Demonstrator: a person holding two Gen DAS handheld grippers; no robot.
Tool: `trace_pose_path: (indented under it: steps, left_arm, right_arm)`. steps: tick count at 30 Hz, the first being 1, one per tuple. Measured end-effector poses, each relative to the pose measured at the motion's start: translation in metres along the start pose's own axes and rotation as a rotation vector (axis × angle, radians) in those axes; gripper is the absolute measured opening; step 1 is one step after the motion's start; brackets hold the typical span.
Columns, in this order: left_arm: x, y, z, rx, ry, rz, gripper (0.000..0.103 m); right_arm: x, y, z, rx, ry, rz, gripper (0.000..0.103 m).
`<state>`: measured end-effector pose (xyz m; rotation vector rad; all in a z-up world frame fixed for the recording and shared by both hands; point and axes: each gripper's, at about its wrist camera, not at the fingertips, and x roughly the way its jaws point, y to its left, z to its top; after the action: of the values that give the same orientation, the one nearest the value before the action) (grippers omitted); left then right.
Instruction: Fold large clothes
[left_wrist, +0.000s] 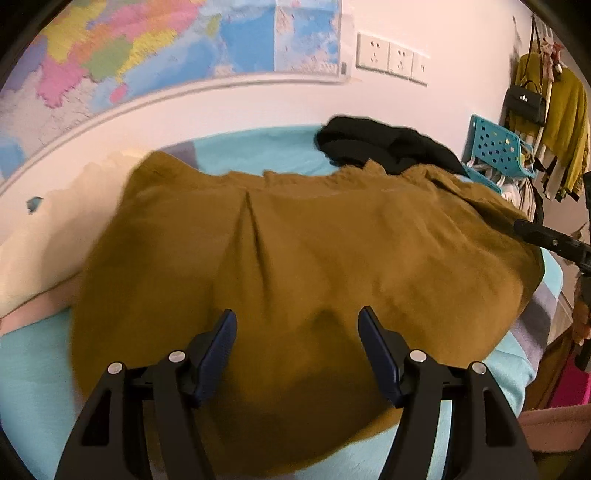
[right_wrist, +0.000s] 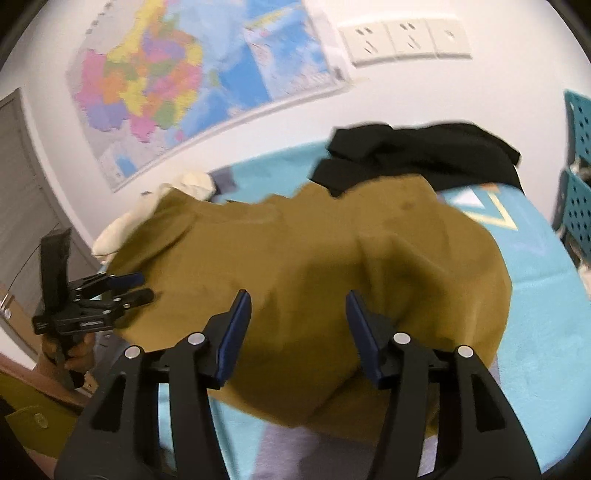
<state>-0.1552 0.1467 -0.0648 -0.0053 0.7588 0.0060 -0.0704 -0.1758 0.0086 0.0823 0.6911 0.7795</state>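
Note:
A large mustard-brown garment (left_wrist: 295, 266) lies spread on a turquoise bed cover (left_wrist: 33, 398); it also shows in the right wrist view (right_wrist: 314, 258). My left gripper (left_wrist: 297, 319) is open and empty, hovering over the garment's near part. My right gripper (right_wrist: 298, 301) is open and empty over the garment's near edge. The left gripper (right_wrist: 142, 286) appears at the left of the right wrist view, open beside the garment's left edge. The right gripper's finger (left_wrist: 546, 236) pokes in at the right of the left wrist view.
A black garment (left_wrist: 384, 144) lies at the far side, partly over the brown one. A cream garment (right_wrist: 155, 206) lies at the far left. A turquoise perforated basket (left_wrist: 495, 147) stands at the right. A map (left_wrist: 166, 44) hangs on the wall behind the bed.

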Motion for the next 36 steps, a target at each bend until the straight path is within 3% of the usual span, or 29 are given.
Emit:
trace_pose_path:
  steps: [6, 9, 12, 15, 18, 23, 29, 36]
  left_arm:
    - [-0.036, 0.031, -0.013, -0.043, -0.072, 0.047, 0.066]
    - [-0.032, 0.054, -0.023, -0.096, -0.031, 0.084, 0.065]
    - [-0.019, 0.067, -0.035, -0.140, 0.000, 0.050, 0.065]
    - [-0.016, 0.068, -0.039, -0.159, -0.004, 0.046, 0.065]
    - [-0.022, 0.059, -0.036, -0.122, -0.008, 0.084, 0.065]
    - [-0.033, 0.048, -0.034, -0.096, -0.021, 0.094, 0.067]
    - [-0.041, 0.038, -0.035, -0.068, -0.033, 0.117, 0.067]
    - [-0.041, 0.036, -0.037, -0.080, -0.029, 0.101, 0.068]
  right_arm:
    - [0.013, 0.018, -0.009, -0.047, 0.043, 0.031, 0.057]
    - [0.025, 0.011, -0.019, 0.000, 0.084, 0.013, 0.057]
    - [0.028, 0.007, -0.023, 0.026, 0.078, 0.020, 0.057]
    - [0.026, 0.010, -0.022, 0.019, 0.081, 0.007, 0.057]
    - [0.017, 0.015, -0.018, 0.019, 0.062, 0.018, 0.063]
    - [0.008, 0.026, -0.013, -0.015, 0.034, 0.041, 0.063]
    - [0.007, 0.060, -0.011, -0.134, 0.025, 0.104, 0.064]
    - [0.053, 0.063, -0.029, -0.153, 0.172, 0.067, 0.063]
